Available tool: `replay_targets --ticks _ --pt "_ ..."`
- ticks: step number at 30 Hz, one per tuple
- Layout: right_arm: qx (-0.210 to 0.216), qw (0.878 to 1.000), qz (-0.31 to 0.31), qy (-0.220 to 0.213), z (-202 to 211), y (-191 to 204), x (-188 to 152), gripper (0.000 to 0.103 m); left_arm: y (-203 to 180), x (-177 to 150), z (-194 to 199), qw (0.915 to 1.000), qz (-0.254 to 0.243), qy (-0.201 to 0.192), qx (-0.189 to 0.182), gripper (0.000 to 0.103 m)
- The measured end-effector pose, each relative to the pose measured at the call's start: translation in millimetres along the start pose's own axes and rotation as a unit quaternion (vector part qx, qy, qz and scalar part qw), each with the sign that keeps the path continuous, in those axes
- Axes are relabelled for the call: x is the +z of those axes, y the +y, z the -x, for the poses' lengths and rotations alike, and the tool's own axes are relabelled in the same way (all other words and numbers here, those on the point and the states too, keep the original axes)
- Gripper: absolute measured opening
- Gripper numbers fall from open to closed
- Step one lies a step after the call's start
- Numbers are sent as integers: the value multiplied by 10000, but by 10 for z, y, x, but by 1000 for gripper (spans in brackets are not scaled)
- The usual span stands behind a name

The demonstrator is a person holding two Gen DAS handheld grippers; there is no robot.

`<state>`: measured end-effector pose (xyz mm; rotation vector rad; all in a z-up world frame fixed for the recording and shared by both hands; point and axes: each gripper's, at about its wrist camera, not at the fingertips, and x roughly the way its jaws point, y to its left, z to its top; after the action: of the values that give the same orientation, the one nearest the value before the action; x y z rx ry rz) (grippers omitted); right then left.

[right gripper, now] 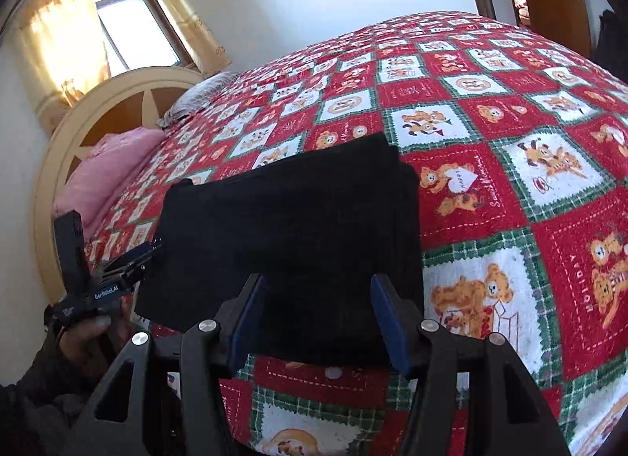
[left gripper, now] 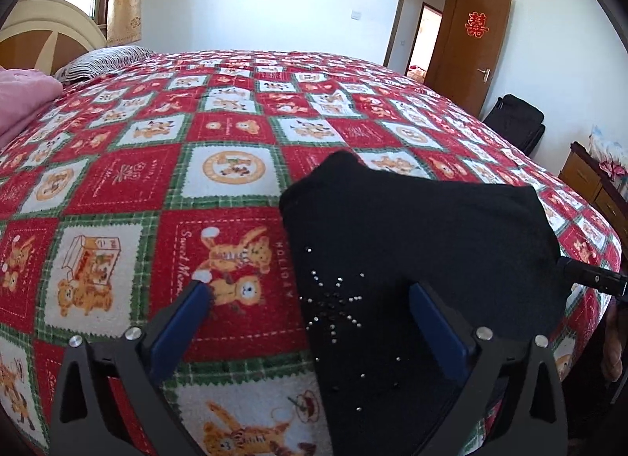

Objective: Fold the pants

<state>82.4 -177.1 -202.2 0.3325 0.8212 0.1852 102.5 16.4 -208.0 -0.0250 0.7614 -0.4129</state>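
Nearest each lens, the left gripper (left gripper: pixel 310 299) is standing with its blue-padded fingers (left gripper: pixel 184 322) spread wide and holding nothing; one finger is hanging over the bedspread (left gripper: pixel 129 173), the other over the black pants (left gripper: pixel 424 236). The right gripper (right gripper: pixel 320 312) is likewise spread apart and empty, its fingers (right gripper: pixel 386 322) poised at the near edge of the pants (right gripper: pixel 290 228).

The pants are lying folded into a compact dark block on the red, white and green bear-patterned bedspread (right gripper: pixel 510 110), near the edge of the bed; a starburst of small studs (left gripper: pixel 333 299) is showing on the top layer. In the right wrist view, the left gripper (right gripper: pixel 129 259) is sitting at the block's left edge.

Farther back, a pink quilt (left gripper: pixel 23 99), a striped pillow (left gripper: pixel 102 59) and a headboard (right gripper: pixel 117 103) are lying at the head of the bed; beyond are standing a curtained window (right gripper: pixel 125 28) and a wooden door (left gripper: pixel 471 48).
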Motion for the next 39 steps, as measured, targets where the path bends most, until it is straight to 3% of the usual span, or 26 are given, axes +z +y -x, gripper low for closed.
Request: replay_targets --ticks 5,8,12,16,29,34,36,38,39 --pt "298 9984 -257 -405 228 -76 37 58 -14 93 139 9995 4 -301 7 103" --pt "65 9949 -485 -884 425 -186 144 58 -41 165 86 9995 -33 -307 -44 103" --pt "-292 9954 -752 -507 228 -388 239 58 -88 161 -20 9997 -92 -195 -74 103" --pt "-2 9942 -1075 -29 -89 -554 195 58 -71 137 -82 9998 -56 -106 -149 103" --pt "155 9959 -881 -120 -261 -508 212 57 -37 119 -177 9995 91 -50 -283 103" --pt "267 9953 -920 -135 -295 -490 242 43 -11 118 -145 9990 108 -68 -421 102" --pt "364 9953 -882 -143 -272 -477 232 35 -11 108 -126 9988 99 -93 -472 96" --pt "394 9954 -854 -172 -247 -459 230 32 -12 98 -78 9975 80 -137 -689 70" --pt "392 9956 -825 -199 -230 -448 230 31 -16 96 -78 9965 90 -123 -822 64"
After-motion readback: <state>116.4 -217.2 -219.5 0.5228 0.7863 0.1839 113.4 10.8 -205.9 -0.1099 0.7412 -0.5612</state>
